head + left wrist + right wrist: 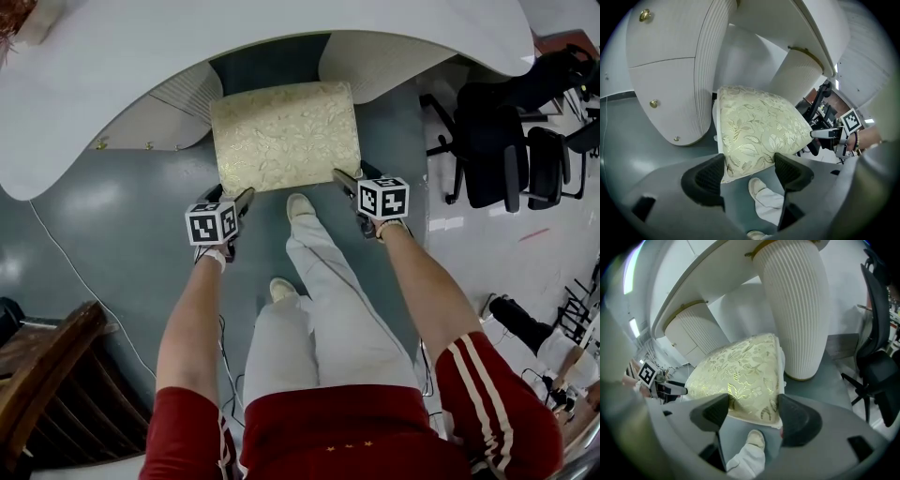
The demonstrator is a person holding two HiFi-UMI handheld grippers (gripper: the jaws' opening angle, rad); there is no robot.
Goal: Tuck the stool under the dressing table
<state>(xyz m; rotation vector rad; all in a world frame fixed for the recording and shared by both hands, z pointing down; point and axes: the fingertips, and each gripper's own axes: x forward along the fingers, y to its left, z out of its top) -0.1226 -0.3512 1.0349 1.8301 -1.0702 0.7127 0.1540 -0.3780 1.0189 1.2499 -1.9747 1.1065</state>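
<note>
Our left gripper (749, 169) clamps the near left corner of the stool (285, 135), and our right gripper (752, 409) clamps its near right corner. The stool stands on the floor (112, 225), between the two ribbed pedestals (375, 66) of the dressing table (281, 23) beyond.

Both arms reach forward and down, left gripper (230, 194) and right gripper (352, 175) jaws pinching the stool (286, 136).

I see the stool (285, 136), cream-gold floral cushion, upright at upper centre, standing just below the white curved dressing table (281, 28) spanning the top.
</note>
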